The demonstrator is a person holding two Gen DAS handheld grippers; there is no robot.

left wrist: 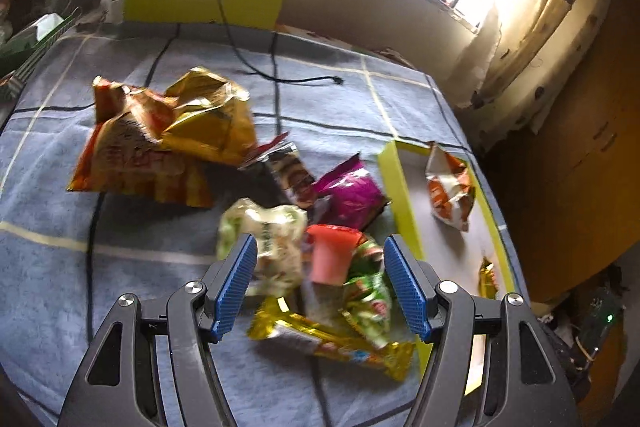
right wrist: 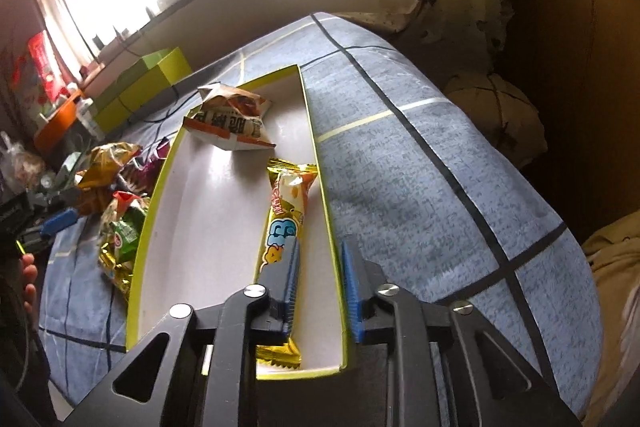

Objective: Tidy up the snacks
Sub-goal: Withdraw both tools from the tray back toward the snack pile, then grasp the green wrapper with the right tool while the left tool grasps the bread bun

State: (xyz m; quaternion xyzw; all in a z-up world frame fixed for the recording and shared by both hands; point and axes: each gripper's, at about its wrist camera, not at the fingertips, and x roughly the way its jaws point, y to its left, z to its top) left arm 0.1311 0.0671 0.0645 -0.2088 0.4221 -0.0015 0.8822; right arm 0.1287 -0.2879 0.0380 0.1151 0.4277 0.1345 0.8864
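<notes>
Left tool (left wrist: 320, 283): jaws wide apart, empty, above the snack pile (left wrist: 304, 227) on the blue checked cloth (left wrist: 120, 267)
Right tool (right wrist: 320, 287): jaws narrow, straddling the tray wall (right wrist: 320, 163); long yellow snack bar (right wrist: 286, 211) lies inside, beside its left pad; grip unclear
Tray: also holds an orange packet (right wrist: 232, 123)

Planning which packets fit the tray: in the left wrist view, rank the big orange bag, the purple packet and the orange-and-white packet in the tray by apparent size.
1. Big orange bag.
2. Purple packet.
3. Orange-and-white packet, though its closeness in size to the purple one leaves that order unsure.
</notes>
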